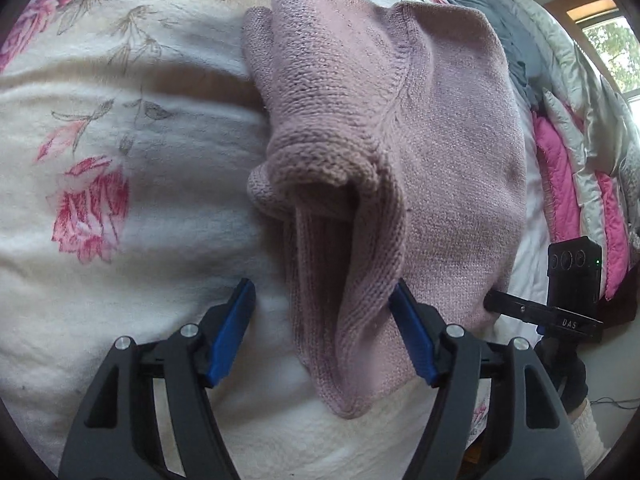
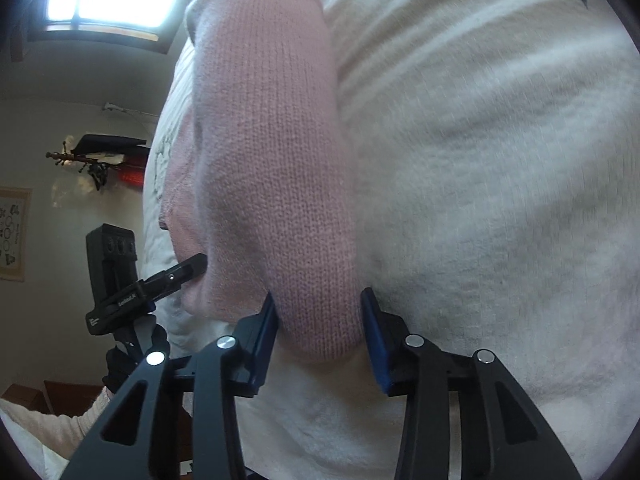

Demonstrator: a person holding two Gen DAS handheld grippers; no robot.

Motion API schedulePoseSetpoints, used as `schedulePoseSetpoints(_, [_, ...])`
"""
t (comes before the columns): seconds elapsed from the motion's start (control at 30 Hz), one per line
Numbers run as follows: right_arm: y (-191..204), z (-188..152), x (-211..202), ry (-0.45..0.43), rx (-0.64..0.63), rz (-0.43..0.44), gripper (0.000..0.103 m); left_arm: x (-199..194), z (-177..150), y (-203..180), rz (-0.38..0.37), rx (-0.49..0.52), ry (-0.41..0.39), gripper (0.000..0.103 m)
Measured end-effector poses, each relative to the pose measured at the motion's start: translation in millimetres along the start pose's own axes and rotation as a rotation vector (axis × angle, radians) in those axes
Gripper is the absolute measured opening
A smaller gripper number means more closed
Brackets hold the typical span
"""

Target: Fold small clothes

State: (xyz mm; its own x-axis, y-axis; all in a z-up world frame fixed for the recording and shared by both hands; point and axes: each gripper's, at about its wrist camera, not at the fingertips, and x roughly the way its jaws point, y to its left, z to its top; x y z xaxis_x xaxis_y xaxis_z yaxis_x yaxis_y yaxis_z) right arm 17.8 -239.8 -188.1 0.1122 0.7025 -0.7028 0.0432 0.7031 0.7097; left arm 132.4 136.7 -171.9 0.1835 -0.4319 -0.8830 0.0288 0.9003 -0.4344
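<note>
Both claws, left [image 1: 322, 328] and right [image 2: 318, 332], wide open astride pink knit [image 1: 400, 140].

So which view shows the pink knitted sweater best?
The left wrist view: the pink knitted sweater shows its seams, rolled edge and folds on the floral blanket. The right wrist view shows only one rounded fold between that gripper's open blue pads.

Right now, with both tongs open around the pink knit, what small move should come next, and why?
Probably close the left tongs on the sweater edge. Its blue pads sit apart on either side of the bunched knit fold, nothing gripped. The right tongs likewise straddle a fold, open, so closing both would likely let the cloth be lifted off the blanket.
</note>
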Motion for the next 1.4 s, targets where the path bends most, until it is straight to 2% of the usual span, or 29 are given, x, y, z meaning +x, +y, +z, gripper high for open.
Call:
schedulePoseSetpoints(0.07, [-0.5,0.4,-1.3,-0.001,0.005,-0.004,0.042,-3.1,-0.1,-1.3,0.015,-0.003,-0.003,0.070])
schedulePoseSetpoints(0.17, [11.4,-1.8,-6.9,-0.012,-0.034,-0.072,0.050,-13.2,-4.5,-6.7,0.062,0.009,-0.016,0.069])
schedulePoseSetpoints(0.23, [22.6,-5.4,-13.2,-0.029,-0.078,-0.161,0.062,-21.2,-7.6,-9.6,0.095,0.015,-0.024,0.069])
schedulePoseSetpoints(0.27, [30.9,-7.8,-17.6,-0.044,-0.105,-0.221,0.078,-25.4,-9.7,-10.6,0.114,0.014,-0.028,0.070])
schedulePoseSetpoints(0.3, [37.7,-9.8,-20.8,-0.056,-0.126,-0.274,0.086,-28.9,-11.7,-10.9,0.139,0.011,-0.028,0.073])
schedulePoseSetpoints(0.37, [51.9,-14.1,-26.1,-0.082,-0.172,-0.410,0.087,-35.8,-16.0,-14.7,0.187,0.006,-0.035,0.074])
schedulePoseSetpoints(0.43, [61.9,-17.7,-27.1,-0.089,-0.203,-0.489,0.088,-42.9,-21.4,-18.5,0.223,-0.007,-0.045,0.074])
schedulePoseSetpoints(0.53, [76.4,-22.3,-25.6,-0.094,-0.239,-0.520,0.088,-50.0,-28.8,-22.5,0.263,-0.025,-0.050,0.077])
schedulePoseSetpoints(0.67, [100.6,-28.3,-19.0,-0.098,-0.264,-0.613,0.095,-55.3,-38.1,-26.0,0.309,-0.022,-0.047,0.077])
schedulePoseSetpoints(0.97, [115.6,-38.7,-17.1,-0.102,-0.242,-0.699,0.099,-66.3,-51.3,-41.5,0.385,0.025,-0.044,0.077])
schedulePoseSetpoints(1.13, [116.6,-39.7,-19.2,-0.108,-0.214,-0.694,0.099,-66.9,-54.6,-39.8,0.405,0.013,-0.045,0.077])
schedulePoseSetpoints(1.27, [118.8,-39.3,-17.3,-0.102,-0.225,-0.731,0.099,-68.3,-55.1,-40.3,0.417,0.018,-0.053,0.077])
schedulePoseSetpoints(1.4, [125.1,-41.3,-17.6,-0.107,-0.240,-0.701,0.099,-69.9,-57.5,-39.8,0.423,0.017,-0.047,0.077])
